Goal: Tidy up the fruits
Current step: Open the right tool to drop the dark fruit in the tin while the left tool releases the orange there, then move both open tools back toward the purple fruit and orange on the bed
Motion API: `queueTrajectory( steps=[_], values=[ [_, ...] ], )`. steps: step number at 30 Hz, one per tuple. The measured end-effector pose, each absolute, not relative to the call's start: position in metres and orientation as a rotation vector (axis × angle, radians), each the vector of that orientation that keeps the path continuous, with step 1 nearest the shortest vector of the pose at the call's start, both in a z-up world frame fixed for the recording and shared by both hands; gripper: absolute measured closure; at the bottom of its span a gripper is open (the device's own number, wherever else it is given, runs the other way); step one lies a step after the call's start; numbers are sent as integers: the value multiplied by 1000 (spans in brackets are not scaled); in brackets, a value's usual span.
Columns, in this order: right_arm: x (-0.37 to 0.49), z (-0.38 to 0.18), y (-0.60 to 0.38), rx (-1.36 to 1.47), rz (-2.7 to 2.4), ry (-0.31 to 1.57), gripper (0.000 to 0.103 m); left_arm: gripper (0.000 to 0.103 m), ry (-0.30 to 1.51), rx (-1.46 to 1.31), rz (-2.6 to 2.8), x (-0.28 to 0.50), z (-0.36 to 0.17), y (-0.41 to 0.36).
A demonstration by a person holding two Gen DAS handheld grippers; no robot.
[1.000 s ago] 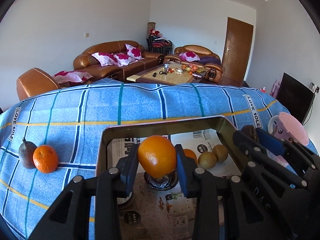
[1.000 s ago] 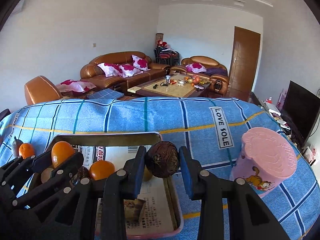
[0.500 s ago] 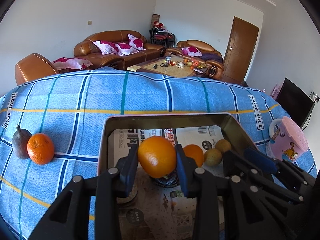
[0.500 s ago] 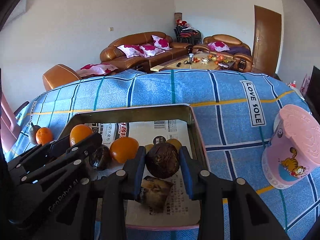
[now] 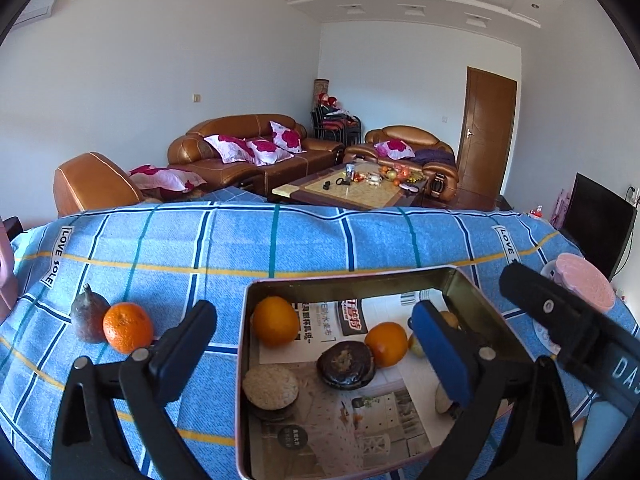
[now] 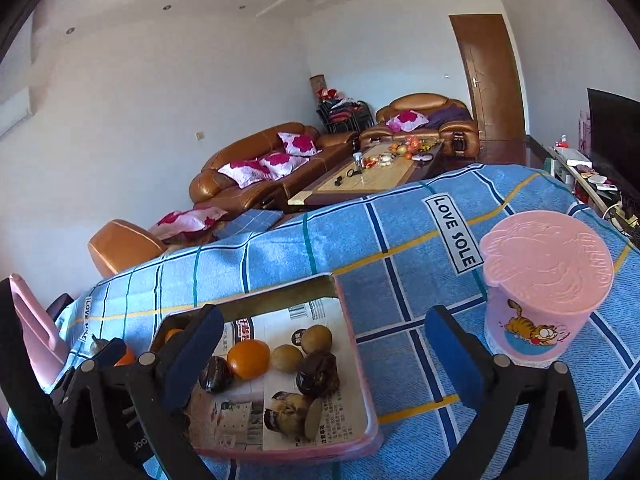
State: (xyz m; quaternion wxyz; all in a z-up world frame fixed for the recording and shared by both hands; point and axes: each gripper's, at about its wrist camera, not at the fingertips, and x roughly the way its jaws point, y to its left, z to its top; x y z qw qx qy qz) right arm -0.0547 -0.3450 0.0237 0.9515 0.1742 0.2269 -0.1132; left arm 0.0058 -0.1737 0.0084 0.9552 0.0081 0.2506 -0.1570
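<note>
Both grippers hung over the tray [image 5: 360, 276] and both were opening, jaws spreading wide. The left gripper [image 5: 316, 344] had nothing between its pads; the orange [image 5: 275, 321] sat in the tray's upper left corner, clear of the fingers. A second orange [image 5: 386, 343] lay near the middle, touching a dark round fruit [image 5: 346, 364], and a pale flat disc [image 5: 271, 386] rested lower left on the newspaper lining.

In the right wrist view, the right gripper [image 6: 320, 352] gaped too and gripped nothing. The dark wrinkled fruit [image 6: 318, 374] lay loose on the paper at centre, just below two brownish-green fruits [image 6: 302, 348].

Out on the blue checked cloth [image 5: 280, 248], at the left of the left view, a tangerine [image 5: 127, 327] touched a dark pear-shaped fruit [image 5: 89, 318], both well apart from the tray. A pink lidded tub [image 6: 540, 292] stood upright at the right.
</note>
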Motion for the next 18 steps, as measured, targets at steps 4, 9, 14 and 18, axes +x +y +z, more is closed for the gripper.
queueTrajectory(
  steps=[4, 9, 14, 18],
  values=[
    [-53, 21, -325, 275, -204, 432, 1, 3, 500, 33, -288, 7, 9, -167],
    [-89, 41, -313, 127, -305, 179, 1, 3, 445, 6, -228, 4, 14, -150],
    [-96, 42, -312, 80, -328, 119, 1, 0, 362, 63, -145, -4, 16, -145],
    [-93, 39, -313, 107, -336, 157, 1, 0, 355, 77, -146, -8, 15, -144]
  ],
)
